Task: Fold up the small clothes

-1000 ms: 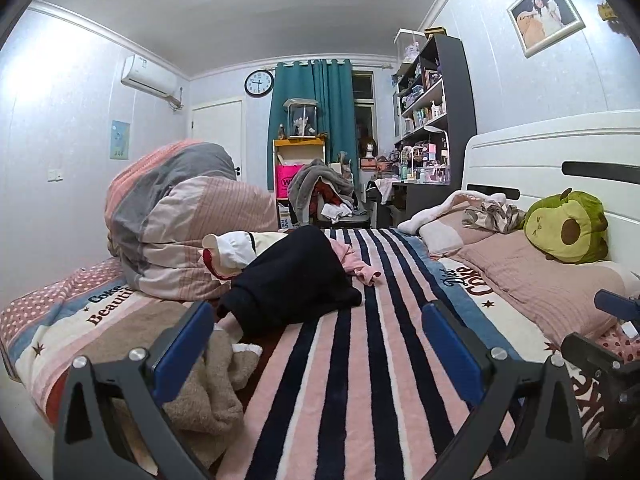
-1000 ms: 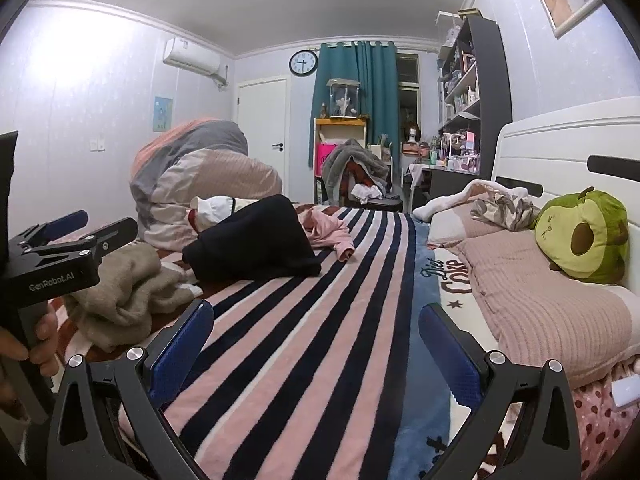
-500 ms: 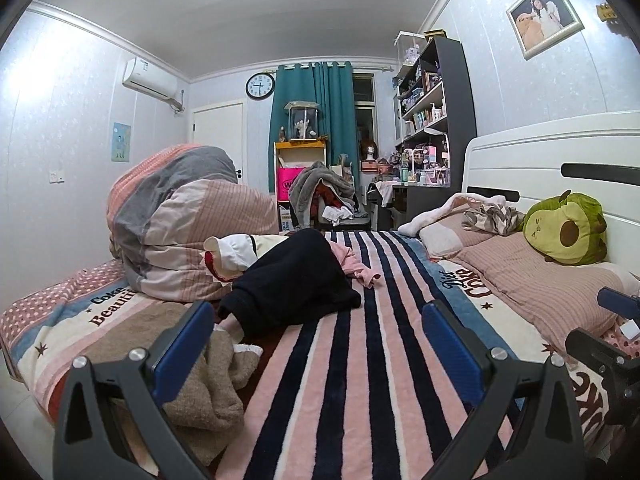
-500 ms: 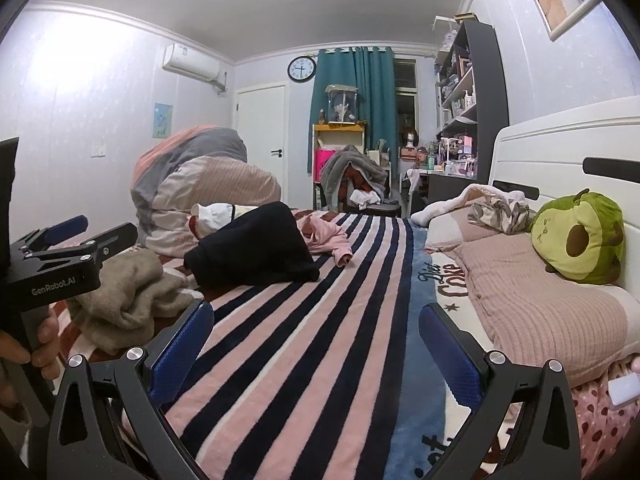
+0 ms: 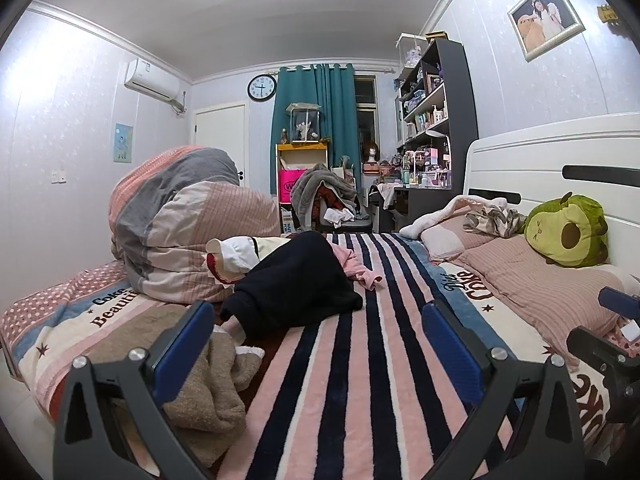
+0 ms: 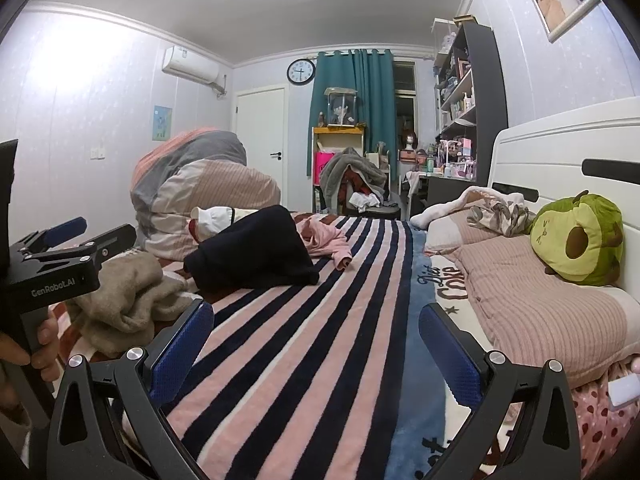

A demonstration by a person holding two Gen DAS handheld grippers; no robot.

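Note:
A pile of small clothes lies on the striped blanket [image 5: 360,380]: a black garment [image 5: 300,288] on top, a pink one [image 5: 360,270] behind it, a white piece [image 5: 236,254] at its left, and a beige knit [image 5: 200,380] nearest me. In the right wrist view the black garment [image 6: 252,256], the pink one [image 6: 324,240] and the beige knit [image 6: 128,300] sit left of centre. My left gripper [image 5: 316,332] hovers open above the blanket, short of the pile, its fingers empty. My right gripper [image 6: 316,332] is open over the stripes, nothing in it.
A rolled duvet [image 5: 184,224] towers behind the clothes at the left. Pillows [image 5: 540,280] and a green avocado plush [image 5: 568,232] line the white headboard on the right. A hand holds the left gripper's handle [image 6: 44,280]. Beyond the bed stands a chair heaped with clothing [image 5: 328,196].
Both cameras have drifted slightly; the view has barely shifted. Both grippers stay open and the clothes have not moved.

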